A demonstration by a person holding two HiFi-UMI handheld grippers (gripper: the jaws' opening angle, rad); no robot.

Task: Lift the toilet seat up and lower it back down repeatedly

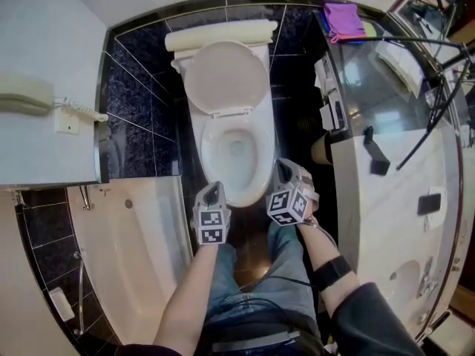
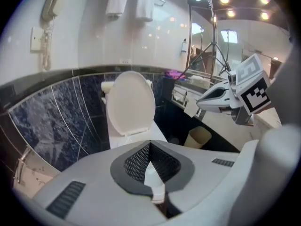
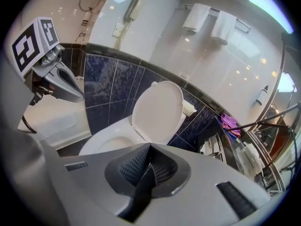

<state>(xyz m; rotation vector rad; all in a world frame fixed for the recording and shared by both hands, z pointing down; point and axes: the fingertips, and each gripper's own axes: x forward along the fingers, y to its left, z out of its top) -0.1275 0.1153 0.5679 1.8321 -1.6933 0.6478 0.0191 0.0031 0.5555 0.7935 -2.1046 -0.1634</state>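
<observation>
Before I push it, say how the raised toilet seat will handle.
The toilet seat holds a flat oval upright, so probably stiff. Hinged at its base, it should swing, not slide. Glossy, so maybe slippery.

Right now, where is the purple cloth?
The purple cloth lies at the head view's top right, on the far end of the counter, right of the toilet.

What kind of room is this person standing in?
A bathroom, possibly a hotel's. There is a toilet straight ahead, a bathtub beside it, and a wall phone mounted on the wall near the tub.
</observation>
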